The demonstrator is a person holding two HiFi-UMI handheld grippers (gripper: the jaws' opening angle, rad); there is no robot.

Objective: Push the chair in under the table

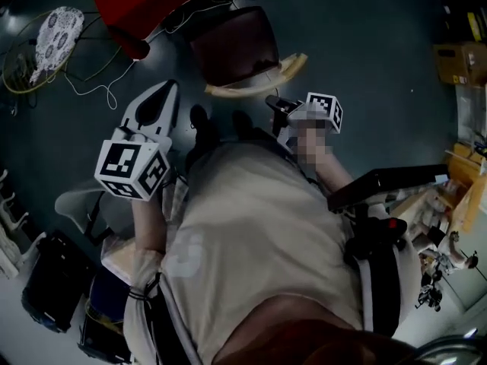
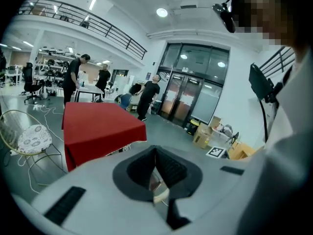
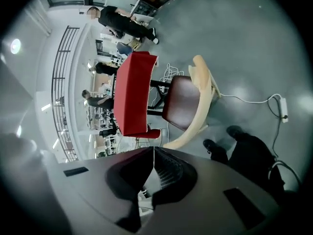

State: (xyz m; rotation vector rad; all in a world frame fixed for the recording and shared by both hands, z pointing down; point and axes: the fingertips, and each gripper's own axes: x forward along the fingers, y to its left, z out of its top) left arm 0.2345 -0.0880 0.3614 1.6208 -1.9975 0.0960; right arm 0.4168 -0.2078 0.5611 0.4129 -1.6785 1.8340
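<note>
The chair stands on the dark floor just ahead of me, with a maroon seat [image 1: 232,42] and a curved cream backrest [image 1: 262,77] on my side. Its seat reaches partly under the red-clothed table [image 1: 144,2]. My left gripper [image 1: 169,90] is shut and empty, hovering left of the backrest and apart from it. The right gripper [image 1: 272,102] is shut too, close to the backrest's right end; contact cannot be told. The right gripper view shows the chair seat [image 3: 178,102], backrest [image 3: 203,94] and table [image 3: 132,89] beyond shut jaws. The left gripper view shows the table [image 2: 98,126].
A wire chair with a patterned cushion [image 1: 59,29] stands at the far left among loose cables [image 1: 91,90]. Cardboard boxes [image 1: 460,63] and cluttered shelves line the right side. A power strip [image 3: 282,109] lies on the floor. Several people [image 2: 146,94] stand far behind the table.
</note>
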